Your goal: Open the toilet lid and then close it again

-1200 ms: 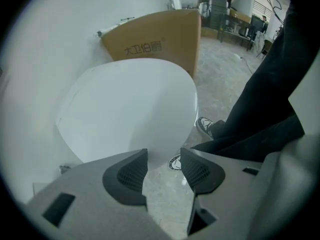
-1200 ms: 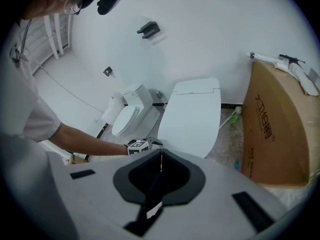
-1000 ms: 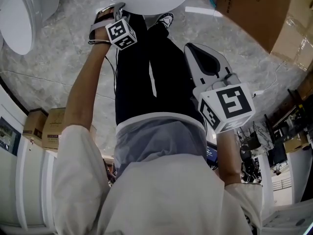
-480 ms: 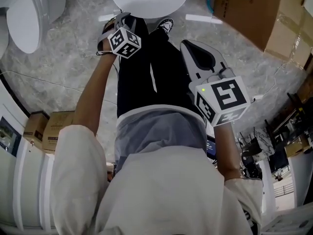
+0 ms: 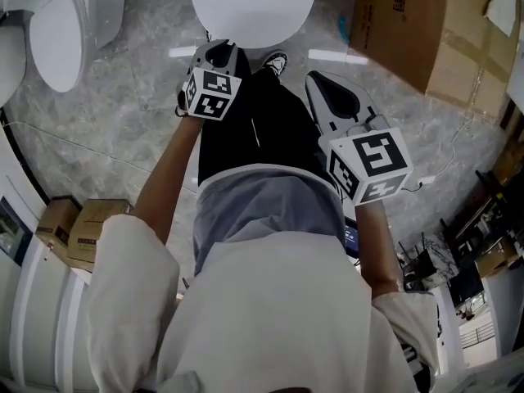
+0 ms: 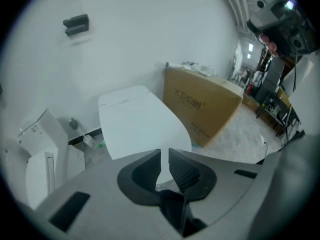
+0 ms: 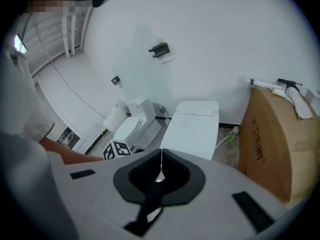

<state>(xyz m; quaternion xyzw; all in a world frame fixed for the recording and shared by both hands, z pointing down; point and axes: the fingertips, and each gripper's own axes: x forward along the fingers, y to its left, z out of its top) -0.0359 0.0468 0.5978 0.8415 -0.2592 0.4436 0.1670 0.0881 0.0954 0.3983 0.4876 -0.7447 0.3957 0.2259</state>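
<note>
The toilet [image 5: 254, 6] stands at the top middle of the head view with its white lid [image 6: 140, 126] down flat. My left gripper [image 5: 217, 51] hangs just in front of the lid's front edge, apart from it. Its jaws are closing, and only a narrow gap with nothing in it shows between the fingertips [image 6: 164, 151]. My right gripper [image 5: 318, 80] is held lower and to the right, over the person's black trousers. Its jaws meet in a thin line [image 7: 161, 154] and hold nothing. The same lid [image 7: 192, 126] lies ahead of it.
A second toilet [image 5: 61, 31] stands to the left, also visible as the toilet [image 7: 131, 126] beside my left gripper's marker cube. A large cardboard box [image 5: 426, 23] sits close on the right. Small cartons [image 5: 78, 228] rest by the left wall. The floor is grey marble.
My left gripper has lifted off the lid's front edge, rolled so its marker cube faces up, and narrowed its jaws. The right gripper rose a little. The lid stays down.
</note>
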